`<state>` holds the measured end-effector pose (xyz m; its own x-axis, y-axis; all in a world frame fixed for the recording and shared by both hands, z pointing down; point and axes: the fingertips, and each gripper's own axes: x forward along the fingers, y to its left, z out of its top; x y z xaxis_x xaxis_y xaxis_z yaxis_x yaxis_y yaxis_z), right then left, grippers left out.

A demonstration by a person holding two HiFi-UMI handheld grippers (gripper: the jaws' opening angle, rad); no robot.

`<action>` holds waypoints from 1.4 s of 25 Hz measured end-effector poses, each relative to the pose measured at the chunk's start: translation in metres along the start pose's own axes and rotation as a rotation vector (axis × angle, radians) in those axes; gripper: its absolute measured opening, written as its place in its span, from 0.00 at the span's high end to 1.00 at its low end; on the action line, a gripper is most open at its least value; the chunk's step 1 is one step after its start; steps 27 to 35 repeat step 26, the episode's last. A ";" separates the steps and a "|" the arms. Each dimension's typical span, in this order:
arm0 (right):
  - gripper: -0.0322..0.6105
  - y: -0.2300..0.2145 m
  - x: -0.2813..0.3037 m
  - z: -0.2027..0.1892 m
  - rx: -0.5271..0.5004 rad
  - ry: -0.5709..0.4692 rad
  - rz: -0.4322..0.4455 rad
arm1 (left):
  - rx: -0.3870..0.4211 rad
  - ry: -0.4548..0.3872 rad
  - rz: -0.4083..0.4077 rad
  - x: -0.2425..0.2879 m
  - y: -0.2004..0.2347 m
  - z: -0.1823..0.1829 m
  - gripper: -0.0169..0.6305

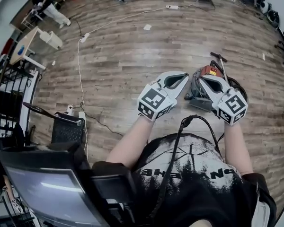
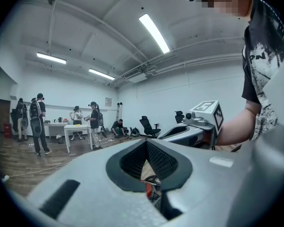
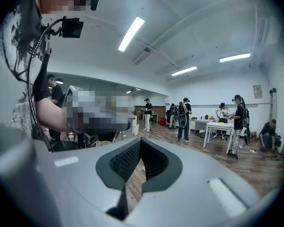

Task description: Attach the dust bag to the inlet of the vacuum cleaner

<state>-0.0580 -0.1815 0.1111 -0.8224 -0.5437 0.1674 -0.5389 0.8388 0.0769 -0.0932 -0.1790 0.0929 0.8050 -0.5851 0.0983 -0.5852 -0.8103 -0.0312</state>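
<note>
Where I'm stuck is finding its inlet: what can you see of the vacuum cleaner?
The vacuum cleaner sits on the wood floor before the person. Its body looks like grey plastic with a red-orange top and a dark rounded part at its right; a thin black handle sticks out on the far side. The shut right tool overlaps it in the head view, hiding much; contact cannot be told. Where a bag would fit cannot be made out.

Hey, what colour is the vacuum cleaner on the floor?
Red top, grey body: the vacuum cleaner shows best in the head view.
</note>
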 end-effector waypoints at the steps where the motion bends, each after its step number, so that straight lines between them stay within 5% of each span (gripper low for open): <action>1: 0.94 0.000 0.001 0.001 -0.008 0.002 0.005 | -0.001 0.000 0.004 -0.001 0.001 0.000 0.97; 35: 0.94 0.008 0.009 0.007 -0.060 0.024 0.005 | 0.004 0.009 0.007 -0.018 0.000 -0.005 0.97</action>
